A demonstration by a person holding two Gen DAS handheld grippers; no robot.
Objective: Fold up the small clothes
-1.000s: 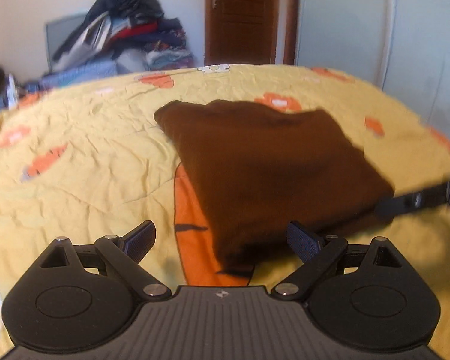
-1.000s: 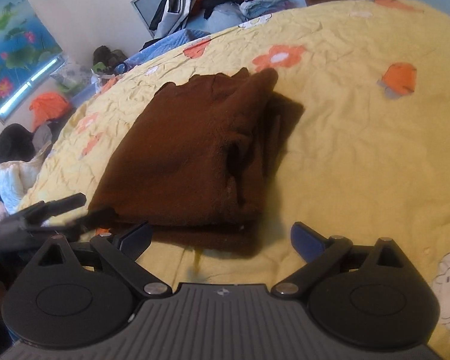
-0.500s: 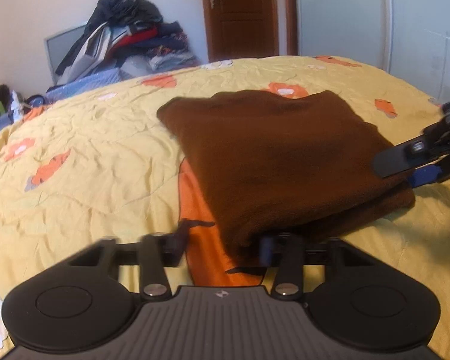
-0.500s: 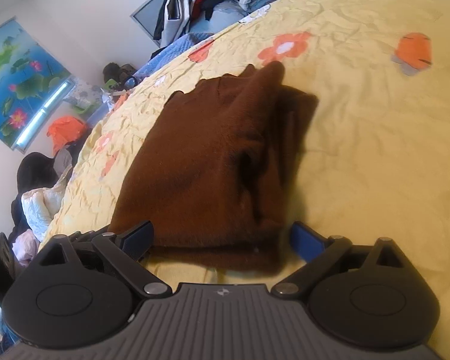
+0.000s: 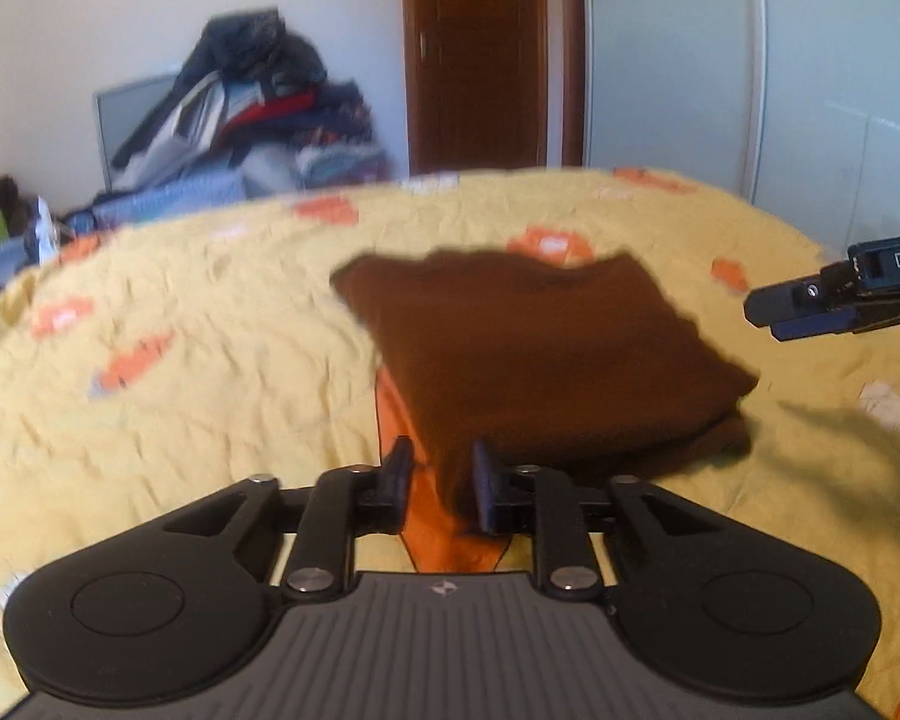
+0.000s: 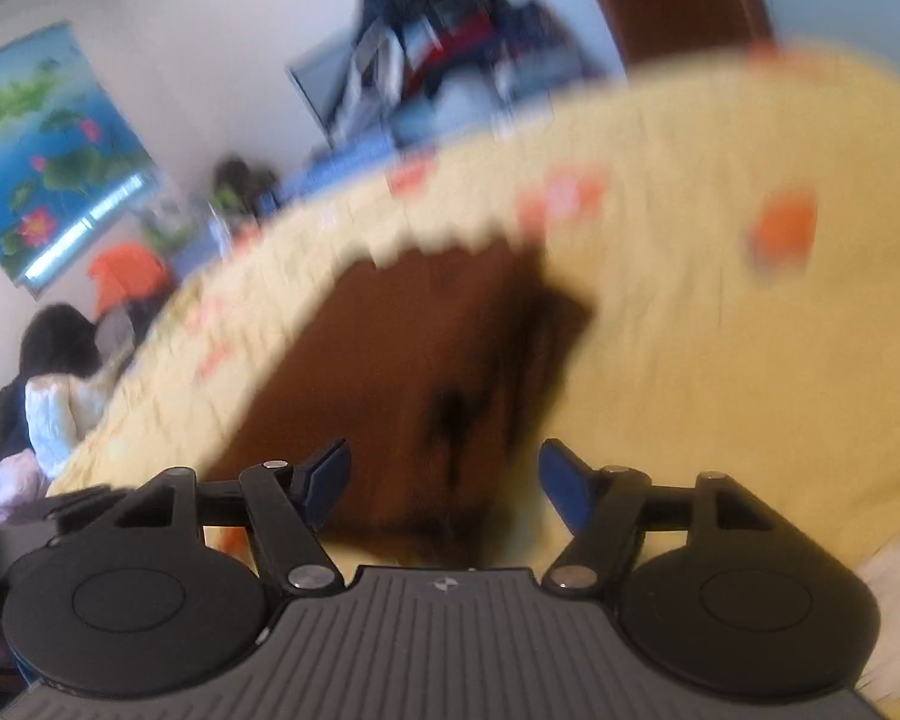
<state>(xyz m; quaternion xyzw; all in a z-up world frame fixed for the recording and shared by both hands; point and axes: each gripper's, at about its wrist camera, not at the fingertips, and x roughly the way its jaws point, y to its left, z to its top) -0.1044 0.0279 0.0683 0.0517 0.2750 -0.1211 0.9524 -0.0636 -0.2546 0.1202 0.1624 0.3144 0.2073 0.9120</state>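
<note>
A folded brown garment (image 5: 546, 354) lies on the yellow bedspread (image 5: 180, 372). My left gripper (image 5: 441, 480) hovers just before its near corner, its jaws drawn close with a narrow gap and nothing between them. My right gripper (image 6: 444, 483) is open and empty at the garment's (image 6: 414, 360) near edge; this view is blurred. The right gripper also shows in the left wrist view (image 5: 810, 306), raised above the bed to the right of the garment.
A heap of clothes (image 5: 258, 114) is piled behind the bed's far edge. A brown door (image 5: 474, 54) and white wardrobe (image 5: 750, 72) stand beyond. Clothes and a poster (image 6: 48, 138) are at the left of the bed.
My left gripper has closed from wide open to a narrow gap and drawn back from the garment's corner. My right gripper has lifted off the bed, and its jaws have narrowed a little.
</note>
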